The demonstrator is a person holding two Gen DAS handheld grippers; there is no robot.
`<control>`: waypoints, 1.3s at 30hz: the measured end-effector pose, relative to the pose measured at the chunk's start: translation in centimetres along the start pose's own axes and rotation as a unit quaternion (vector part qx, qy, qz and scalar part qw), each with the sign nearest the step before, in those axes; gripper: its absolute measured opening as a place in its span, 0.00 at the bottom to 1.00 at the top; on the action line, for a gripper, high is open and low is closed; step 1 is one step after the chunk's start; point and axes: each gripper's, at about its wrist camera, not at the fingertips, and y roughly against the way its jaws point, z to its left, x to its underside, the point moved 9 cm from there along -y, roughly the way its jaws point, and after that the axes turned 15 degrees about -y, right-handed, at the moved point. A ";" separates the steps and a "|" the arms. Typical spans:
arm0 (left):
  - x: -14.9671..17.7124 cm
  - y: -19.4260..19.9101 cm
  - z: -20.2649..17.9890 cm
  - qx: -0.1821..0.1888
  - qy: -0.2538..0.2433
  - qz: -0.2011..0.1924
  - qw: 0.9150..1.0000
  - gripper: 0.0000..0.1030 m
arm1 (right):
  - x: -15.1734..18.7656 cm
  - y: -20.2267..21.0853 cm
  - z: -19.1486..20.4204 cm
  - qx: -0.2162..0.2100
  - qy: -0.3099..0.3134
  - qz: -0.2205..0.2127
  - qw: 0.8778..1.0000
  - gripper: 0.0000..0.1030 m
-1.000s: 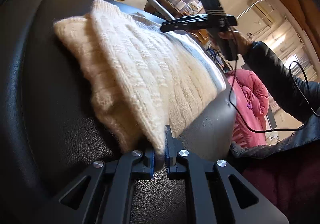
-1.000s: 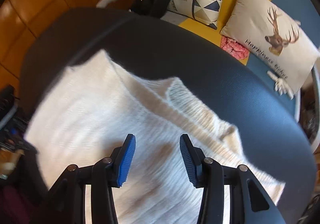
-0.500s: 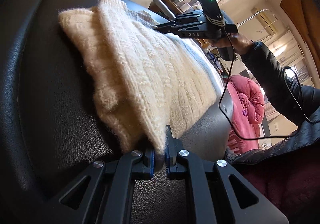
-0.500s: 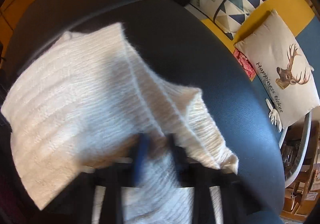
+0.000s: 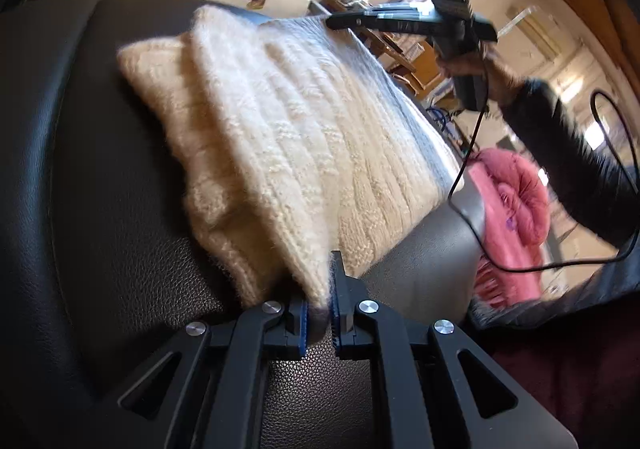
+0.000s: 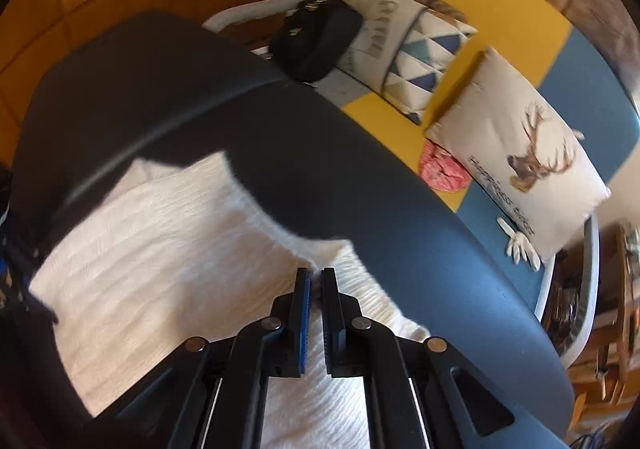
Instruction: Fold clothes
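Pinching the cream knitted sweater (image 5: 280, 153) at two points, both tools are seen clamped on fabric. The left tool (image 5: 318, 315) is closed on a near corner of the sweater, a fold of knit showing between its blue pads (image 5: 303, 325), and the garment runs ahead of it and up to the right across the black padded surface (image 5: 100, 209). The right tool (image 6: 315, 303) has just been closing, and its jaws now stand nearly together with a thin ridge of the knit caught at the tips; in the left wrist view it is seen beyond the left tool, at the sweater's far edge, with the person's hand (image 5: 476, 69) behind it. The sweater is already doubled over itself, so the fold is judged to be partly made and the next move is probably a carry of the far edge toward the near one. Several failures are judged possible. Only a thin pinch may be held by the right tool, so the loose, fluffy knit could slip out once it is pulled. If just the top layer is caught, the layers would be parted and the fold spoiled. An uneven pull by the two tools could stretch the knit or skew the edges. The smooth surface could let the whole garment slide toward the edge on the right tool's side. The dangling cable (image 5: 472, 153) could be snagged in a wide sweep.
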 end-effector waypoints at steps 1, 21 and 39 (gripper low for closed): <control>0.0 0.0 0.2 0.007 0.015 0.000 1.000 0.09 | 0.2 -1.0 0.0 0.002 -0.005 0.006 1.000 0.04; -0.6 -0.6 -0.3 -0.044 0.045 0.023 0.998 0.12 | 3.2 -0.8 3.6 0.063 0.015 -0.038 0.997 0.18; -1.7 -1.7 -2.2 -0.246 -0.013 0.115 0.962 0.21 | 8.7 2.0 0.3 0.031 -0.076 -0.024 0.996 0.18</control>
